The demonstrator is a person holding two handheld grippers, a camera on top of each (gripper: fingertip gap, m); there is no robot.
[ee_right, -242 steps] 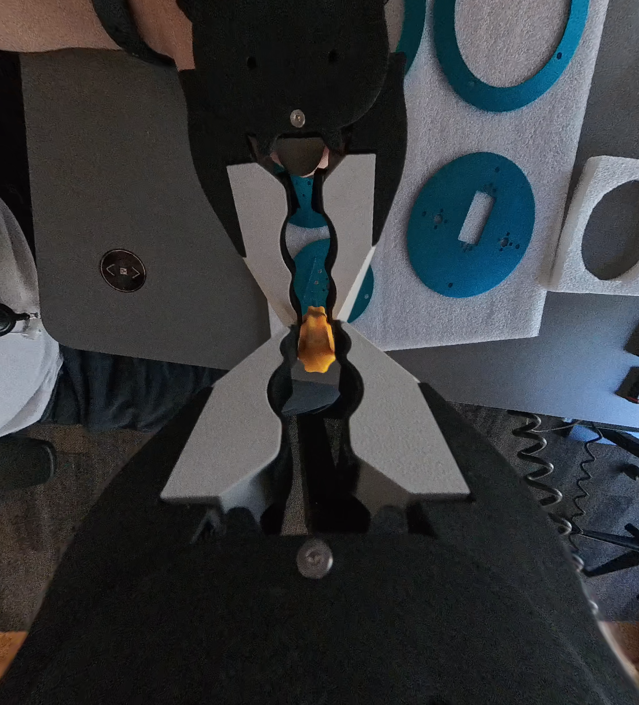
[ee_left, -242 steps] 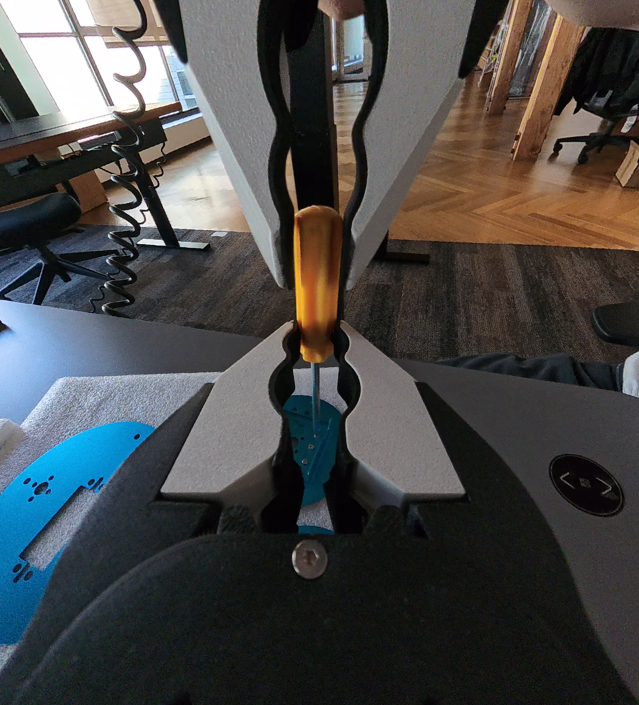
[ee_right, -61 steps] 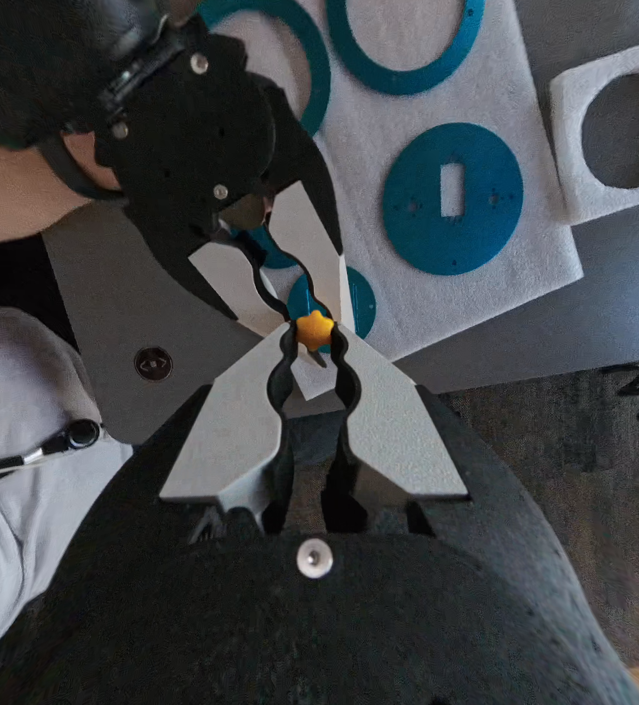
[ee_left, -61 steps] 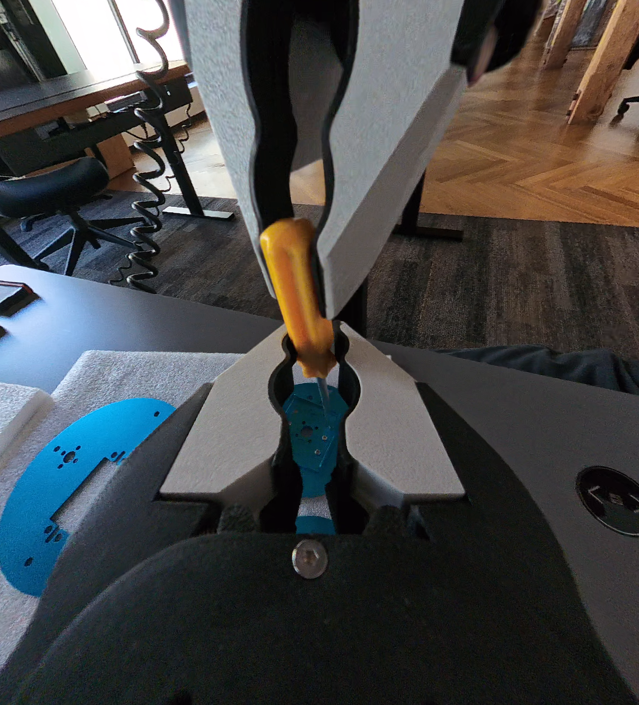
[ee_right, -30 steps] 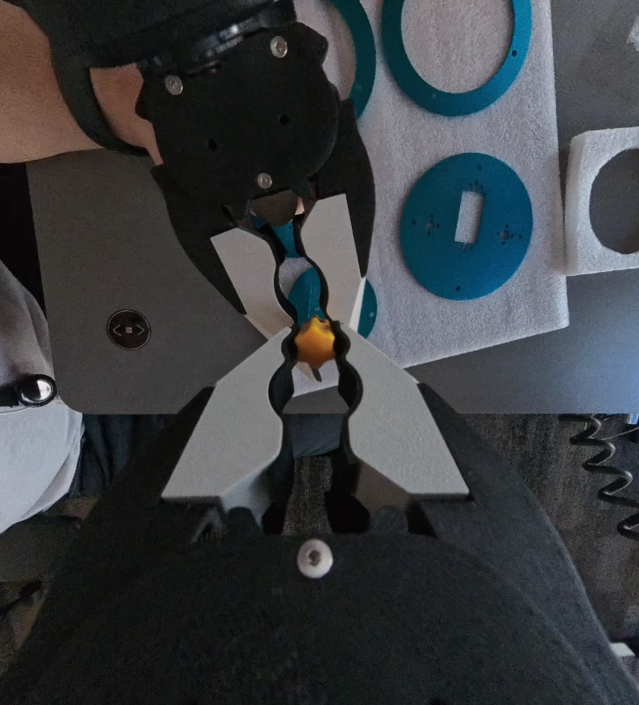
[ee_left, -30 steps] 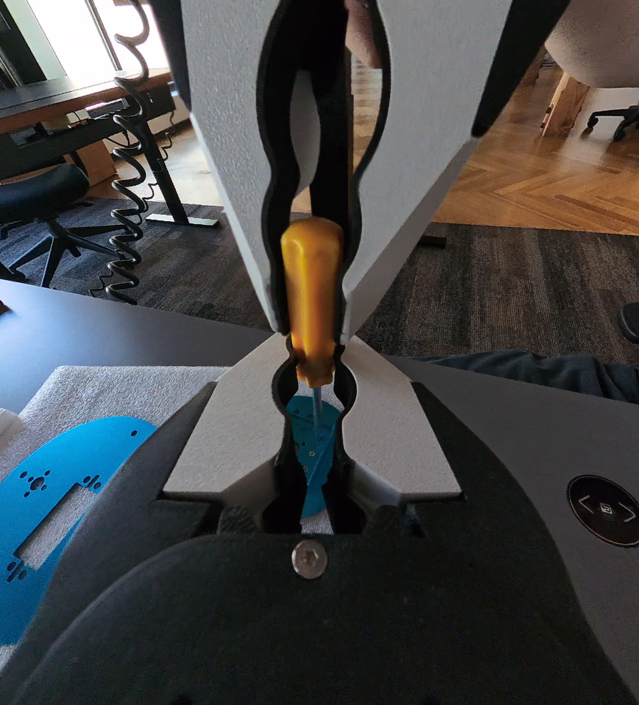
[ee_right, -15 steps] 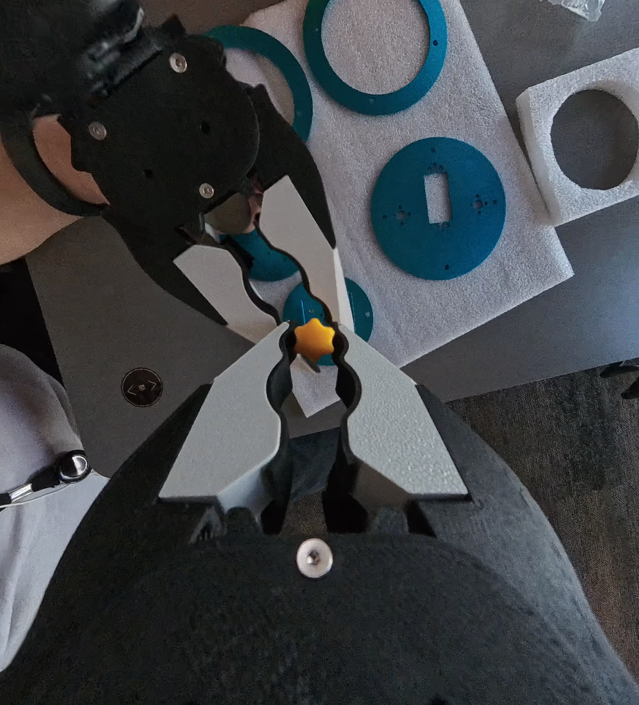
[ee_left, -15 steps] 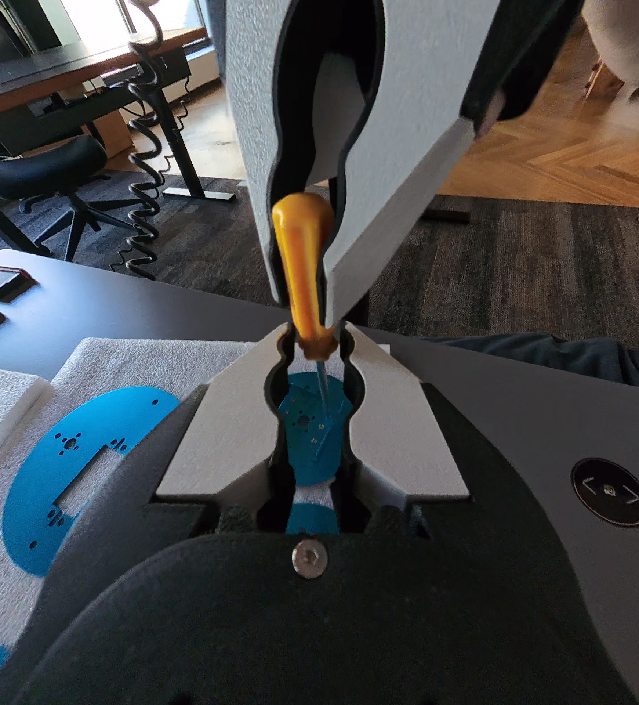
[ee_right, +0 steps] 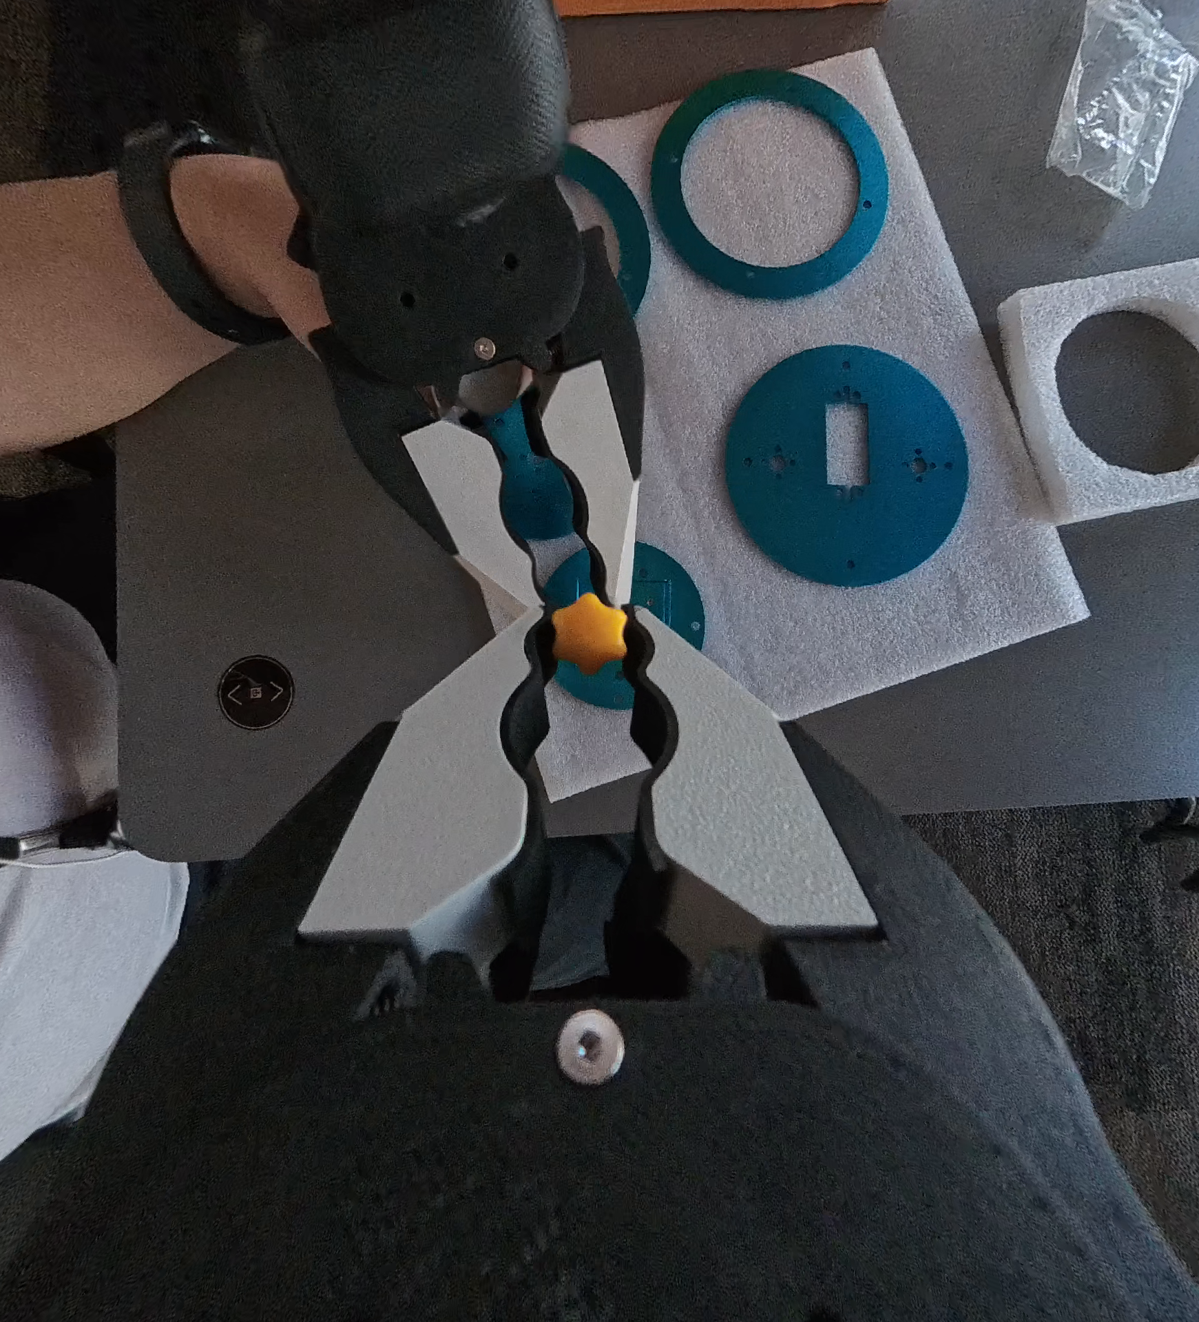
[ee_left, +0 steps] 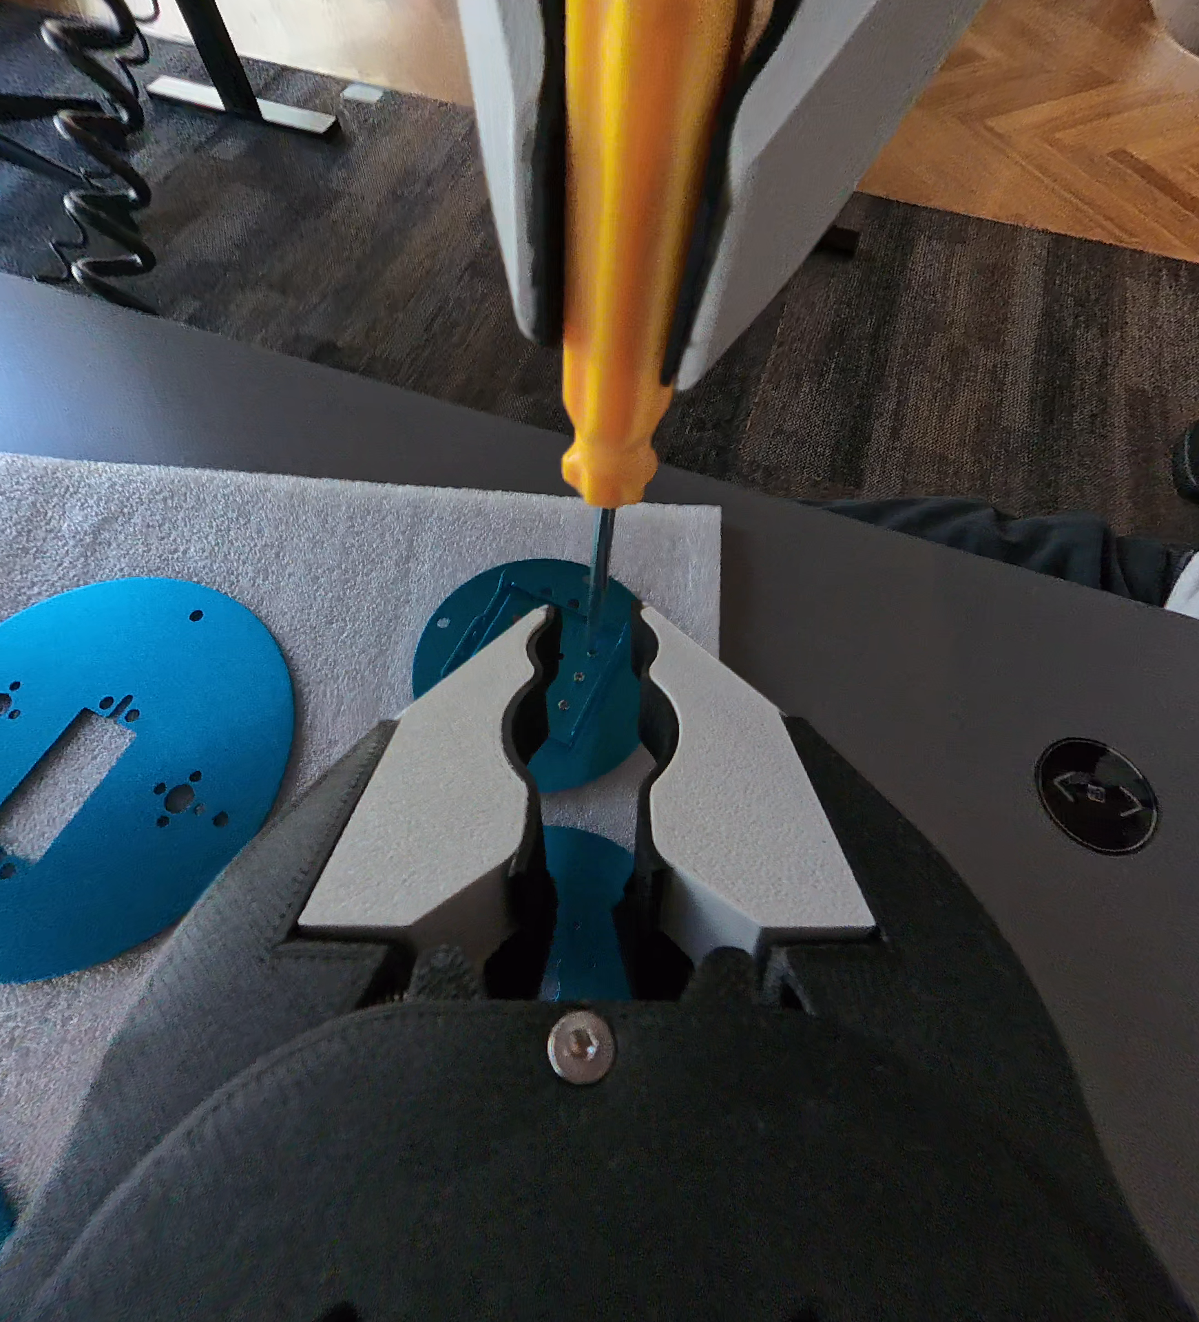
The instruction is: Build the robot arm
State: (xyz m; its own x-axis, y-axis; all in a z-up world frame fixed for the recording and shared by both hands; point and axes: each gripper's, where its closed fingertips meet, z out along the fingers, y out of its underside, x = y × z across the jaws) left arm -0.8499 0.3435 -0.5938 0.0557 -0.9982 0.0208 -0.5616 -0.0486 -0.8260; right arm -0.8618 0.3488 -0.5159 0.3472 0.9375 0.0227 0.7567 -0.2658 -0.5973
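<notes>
While the right gripper (ee_right: 589, 637) is clamped on the orange screwdriver (ee_left: 618, 236) handle, the tool stands nearly upright, tip down on the small blue bracket (ee_left: 585, 679). That bracket sits on a small blue disc (ee_right: 661, 608), right between the left gripper's (ee_left: 593, 622) fingertips. They're nearly closed around it; can't tell for sure if they actually pinch it. So the left one is closer to the bracket and the right one is straight above. Everything's laid out on a white foam sheet (ee_left: 339, 529) on a dark grey desk (ee_left: 940, 644), with a bigger slotted blue plate (ee_left: 81, 780) and blue rings (ee_right: 768, 182) nearby. Carpet and wood floor beyond.
</notes>
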